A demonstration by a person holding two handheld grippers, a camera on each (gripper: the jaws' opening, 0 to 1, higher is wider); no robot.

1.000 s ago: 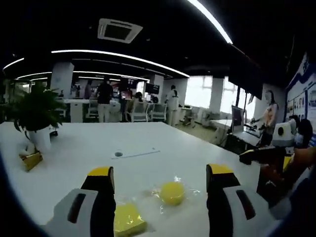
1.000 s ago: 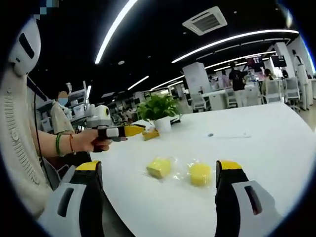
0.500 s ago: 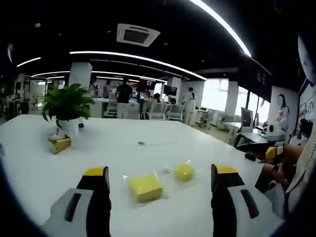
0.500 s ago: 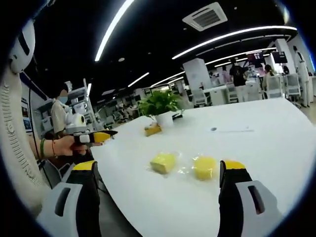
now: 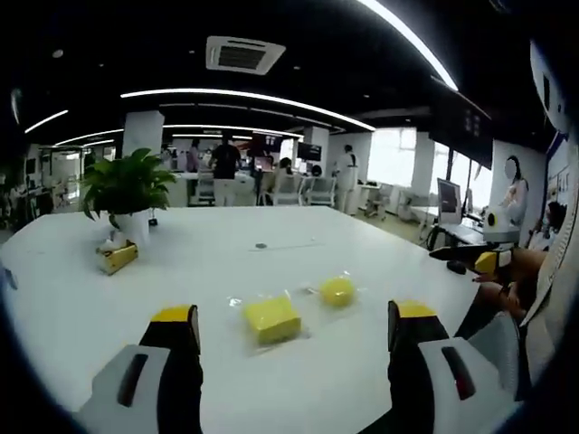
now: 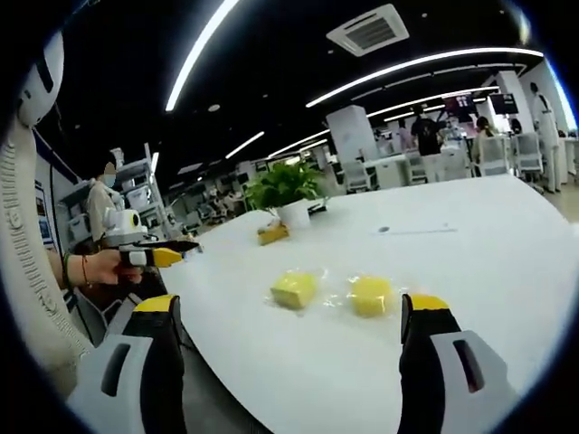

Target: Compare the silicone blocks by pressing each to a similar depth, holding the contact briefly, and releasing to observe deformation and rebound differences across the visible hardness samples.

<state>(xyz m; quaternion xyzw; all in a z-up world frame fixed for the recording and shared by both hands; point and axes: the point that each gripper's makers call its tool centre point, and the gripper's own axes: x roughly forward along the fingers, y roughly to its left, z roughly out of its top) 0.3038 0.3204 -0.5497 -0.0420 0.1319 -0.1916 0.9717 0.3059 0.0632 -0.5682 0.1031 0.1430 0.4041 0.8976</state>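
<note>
Both tools have drawn back from the two yellow blocks (image 5: 271,317) (image 5: 337,289) on the desk (image 5: 226,262); the left tool (image 6: 167,256) now hangs farther off the desk's edge.

a white table (image 5: 181,271) (image 6: 470,262) carries a potted plant (image 5: 127,194) (image 6: 285,194) near its far edge, with a small yellow box (image 5: 118,257) (image 6: 271,233) just beside the pot. behind lie desks and chairs (image 5: 276,190), standing people (image 5: 223,167), light strips and a ceiling vent (image 5: 240,54) (image 6: 366,29).

Two yellow silicone blocks (image 5: 271,318) (image 5: 337,290) on a white table (image 5: 208,262), green plant (image 5: 127,183).
</note>
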